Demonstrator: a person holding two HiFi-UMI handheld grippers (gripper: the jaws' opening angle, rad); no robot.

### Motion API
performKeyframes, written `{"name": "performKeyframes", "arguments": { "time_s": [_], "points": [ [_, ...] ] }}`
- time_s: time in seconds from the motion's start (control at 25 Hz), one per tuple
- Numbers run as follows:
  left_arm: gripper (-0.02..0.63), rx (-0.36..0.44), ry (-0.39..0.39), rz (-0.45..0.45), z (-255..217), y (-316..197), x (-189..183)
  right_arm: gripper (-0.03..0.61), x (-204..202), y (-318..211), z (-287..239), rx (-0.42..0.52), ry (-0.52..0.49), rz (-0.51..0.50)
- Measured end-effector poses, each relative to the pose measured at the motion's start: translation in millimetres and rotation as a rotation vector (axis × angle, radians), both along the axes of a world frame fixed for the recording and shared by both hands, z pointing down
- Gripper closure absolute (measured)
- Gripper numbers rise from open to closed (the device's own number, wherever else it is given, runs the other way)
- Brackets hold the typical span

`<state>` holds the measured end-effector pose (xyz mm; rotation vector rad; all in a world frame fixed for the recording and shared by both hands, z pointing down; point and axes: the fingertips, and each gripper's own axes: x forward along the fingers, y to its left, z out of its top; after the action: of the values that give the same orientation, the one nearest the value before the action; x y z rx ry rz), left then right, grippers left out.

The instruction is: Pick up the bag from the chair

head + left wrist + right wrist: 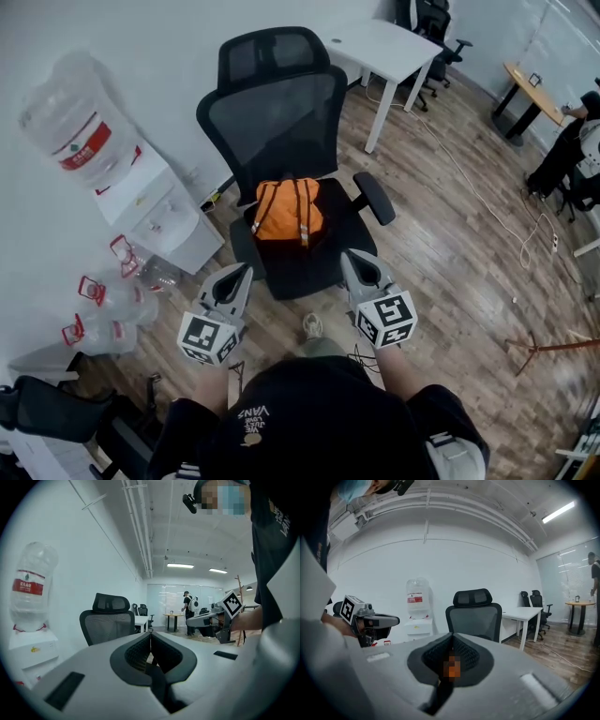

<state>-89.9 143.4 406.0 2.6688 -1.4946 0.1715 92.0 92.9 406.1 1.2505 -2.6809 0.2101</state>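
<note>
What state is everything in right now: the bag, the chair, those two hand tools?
Chair: facing the person, something on its seat.
Bag: lying on that seat, not yet touched.
Left gripper: jaws together, empty.
Right gripper: jaws together, empty.
Water bottle: upside down on the dispenser.

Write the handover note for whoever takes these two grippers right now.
Left gripper: jaws together, holding nothing, in front of the seat's front left.
Right gripper: jaws together, holding nothing, over the seat's front right.
Orange bag: lies toward the back of the seat of the black office chair, straps showing on top, neither gripper touching it.
Done: grippers lined up facing the chair, nothing more.
Left: open the jaws, reach in, grip the bag, probably by a strap or the top, and lift it off the seat.
</note>
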Motion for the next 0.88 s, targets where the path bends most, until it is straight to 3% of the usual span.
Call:
{"name": "performKeyframes", "arguments": {
  "time_s": [0.36, 0.88],
  "points": [
    [0.607, 0.007, 0.005, -0.064, -2, -62, 12, 0.581, 10, -66, 12, -0.032, 0.007, -0.062],
    [0.607, -0.034, 0.002, -0.152, 14, -110, 20, 0.58, 12, -126, 29, -0.061, 0.006, -0.143]
  ]
}}
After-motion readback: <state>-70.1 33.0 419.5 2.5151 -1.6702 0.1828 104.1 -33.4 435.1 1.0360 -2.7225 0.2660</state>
